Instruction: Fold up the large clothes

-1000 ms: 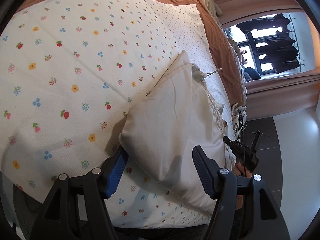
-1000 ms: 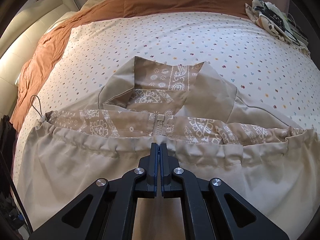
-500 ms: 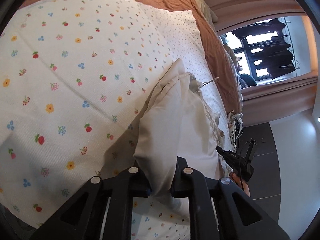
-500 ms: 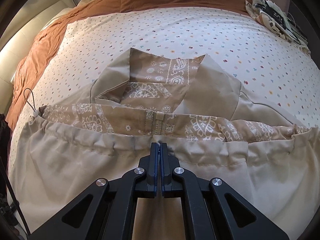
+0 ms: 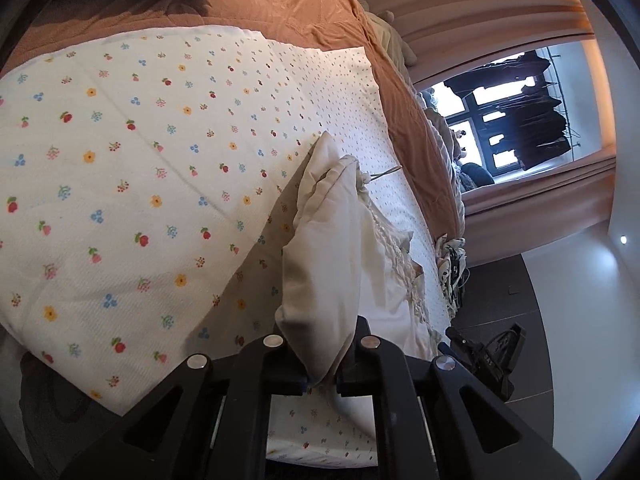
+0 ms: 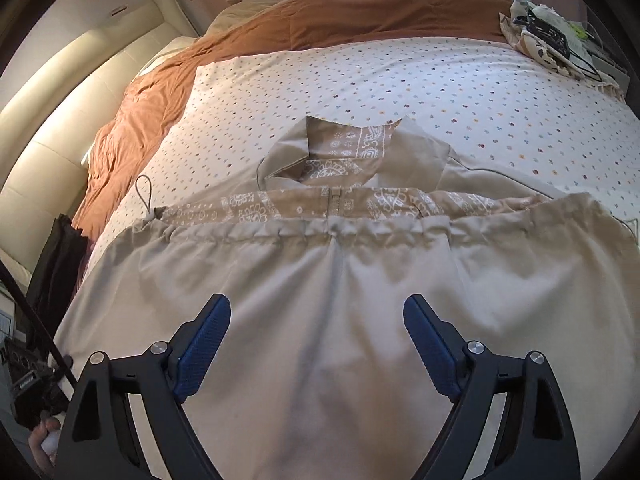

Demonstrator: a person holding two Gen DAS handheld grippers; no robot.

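A beige jacket (image 6: 320,320) with a paisley-print lining lies on a flowered bedspread (image 6: 400,80), its lower part folded up so the drawstring hem (image 6: 320,232) runs across below the collar (image 6: 352,152). My right gripper (image 6: 316,344) is open and empty just above the folded fabric. My left gripper (image 5: 320,376) is shut on a bunched edge of the jacket (image 5: 328,272) and lifts it off the bedspread (image 5: 120,200). The other gripper (image 5: 488,356) shows at the lower right of the left wrist view.
A brown blanket (image 6: 340,12) covers the far part of the bed. A patterned cloth with cables (image 6: 552,36) lies at the far right corner. A cream padded headboard (image 6: 60,128) stands left. A window with hanging dark clothes (image 5: 520,112) is beyond the bed.
My right gripper let go of the jacket hem, opened wide and drew back. My left gripper closed on the jacket's side edge and lifted it.
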